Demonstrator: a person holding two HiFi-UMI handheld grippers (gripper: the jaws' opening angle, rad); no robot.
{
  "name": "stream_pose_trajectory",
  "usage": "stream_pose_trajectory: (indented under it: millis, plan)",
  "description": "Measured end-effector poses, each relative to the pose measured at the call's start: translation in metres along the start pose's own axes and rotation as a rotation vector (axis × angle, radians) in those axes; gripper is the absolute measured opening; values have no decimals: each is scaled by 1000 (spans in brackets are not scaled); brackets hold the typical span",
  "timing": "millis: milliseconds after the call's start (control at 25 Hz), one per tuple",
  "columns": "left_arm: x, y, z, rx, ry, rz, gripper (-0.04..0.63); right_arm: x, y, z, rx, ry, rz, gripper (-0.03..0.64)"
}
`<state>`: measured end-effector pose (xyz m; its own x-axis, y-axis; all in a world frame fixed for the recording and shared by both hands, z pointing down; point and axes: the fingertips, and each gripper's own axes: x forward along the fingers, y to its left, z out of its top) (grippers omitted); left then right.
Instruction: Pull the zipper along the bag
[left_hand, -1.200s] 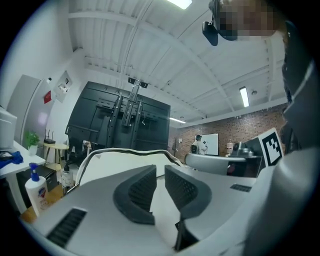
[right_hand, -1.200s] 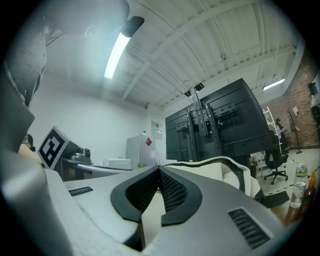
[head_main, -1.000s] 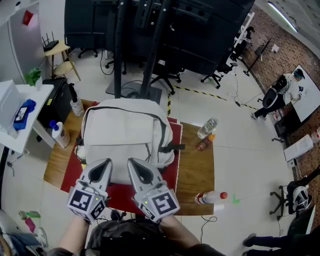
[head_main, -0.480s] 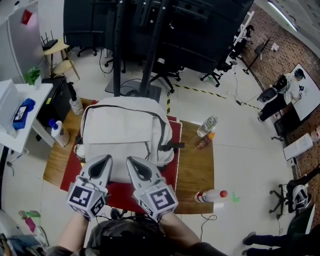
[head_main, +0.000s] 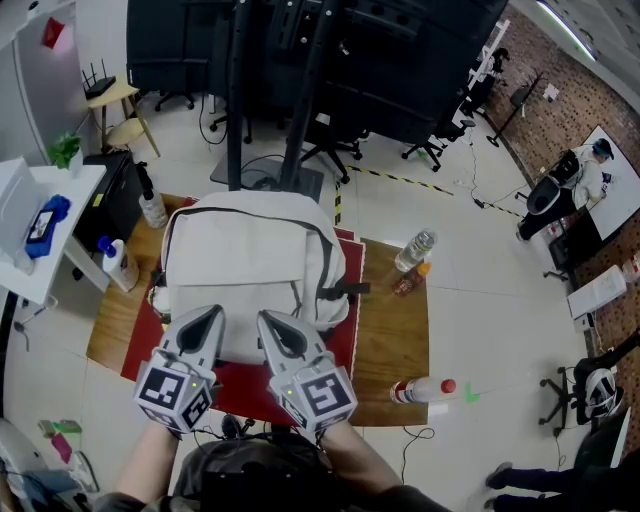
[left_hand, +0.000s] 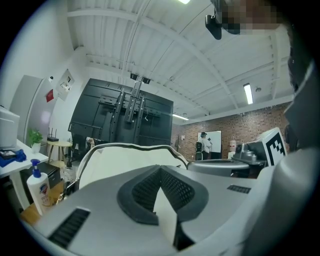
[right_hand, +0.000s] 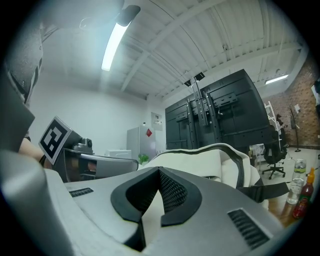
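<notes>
A white backpack (head_main: 250, 265) with a dark zipper line lies on a red mat (head_main: 340, 340) on the wooden table (head_main: 395, 345). Its near edge sits just beyond both gripper tips. My left gripper (head_main: 204, 322) hovers at the bag's near left, jaws shut with nothing between them. My right gripper (head_main: 274, 326) is beside it, also shut and empty. In the left gripper view the bag (left_hand: 127, 157) rises behind the closed jaws; in the right gripper view the bag (right_hand: 210, 160) and its black strap (right_hand: 267, 191) show. The zipper pull is not discernible.
Two bottles (head_main: 412, 257) stand on the table's right side, and another bottle (head_main: 420, 392) lies at its front right. A spray bottle (head_main: 118, 268) and a dark bottle (head_main: 152, 205) sit at the left. A black stand (head_main: 265, 90) rises behind the table.
Both grippers shifted very slightly, staying shut in front of the bag. Nothing was taken hold of.
</notes>
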<state>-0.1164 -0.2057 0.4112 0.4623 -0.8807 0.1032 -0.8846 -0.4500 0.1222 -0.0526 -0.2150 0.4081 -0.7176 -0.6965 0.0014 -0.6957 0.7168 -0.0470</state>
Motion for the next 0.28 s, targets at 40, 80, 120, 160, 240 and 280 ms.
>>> stream_pose_trajectory:
  millis: [40,80,120,160,240,280]
  plan:
    - [0,0,0,-2,1,-1,31,-1,-1,0,-1,1,-3,3]
    - [0,-1,-1,-3,2,-1,31,-1,-2,-1,-1,2,-6,3]
    - [-1,-1,-1,-4,4,-1,31,-2,-3,-1,0,3,-8,3]
    - [-1,-1,-2,-5,5,0,31,-3,-3,-2,0,3,-9,3]
    - [-2,-2,-3,-8,6,2,31,-5,-4,-3,3,-1,-6,3]
    - [-3,-2,-3,-9,6,3,31,-5,-4,-3,4,-4,-2,3]
